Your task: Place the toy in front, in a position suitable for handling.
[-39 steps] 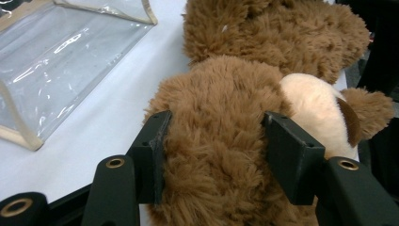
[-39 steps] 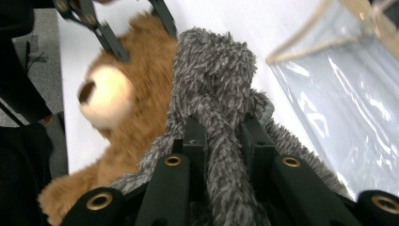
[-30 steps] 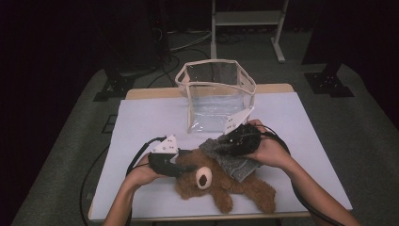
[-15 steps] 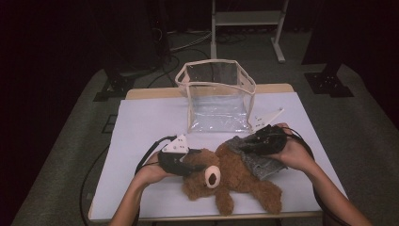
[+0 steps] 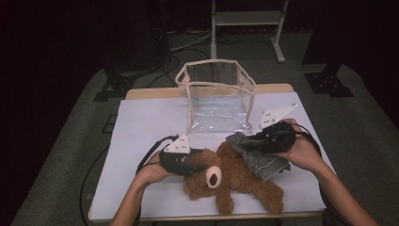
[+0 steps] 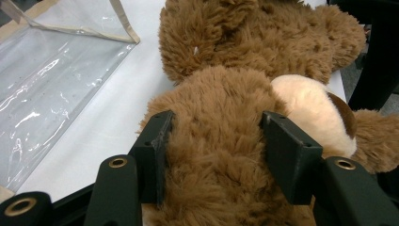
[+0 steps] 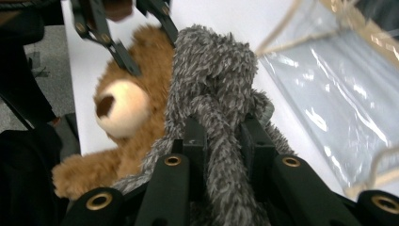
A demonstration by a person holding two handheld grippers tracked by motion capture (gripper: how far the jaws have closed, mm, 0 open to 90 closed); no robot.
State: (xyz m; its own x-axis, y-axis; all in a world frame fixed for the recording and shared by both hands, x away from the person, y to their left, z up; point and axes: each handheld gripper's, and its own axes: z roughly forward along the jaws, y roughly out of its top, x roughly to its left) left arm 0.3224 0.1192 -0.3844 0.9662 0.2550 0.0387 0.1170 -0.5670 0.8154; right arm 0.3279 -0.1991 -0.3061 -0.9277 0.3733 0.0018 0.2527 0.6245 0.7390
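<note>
I count one teddy bear (image 5: 230,181), one grey cloth (image 5: 256,153) and one clear bag (image 5: 217,96). My left tool (image 6: 214,141) is clamped on the bear's head, my right tool (image 7: 223,136) on the cloth. Since the earlier frame, my right tool has drawn the cloth rightward off the bear.

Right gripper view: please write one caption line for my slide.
Right gripper pinches a grey fuzzy cloth beside a brown teddy bear and clear bag.

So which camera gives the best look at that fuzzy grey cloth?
The right gripper view: the grey cloth is close up, its pile clear, pinched between that gripper's fingers. The high view shows it small, on the table beside the teddy bear. The left gripper view looks at the bear's head.
</note>
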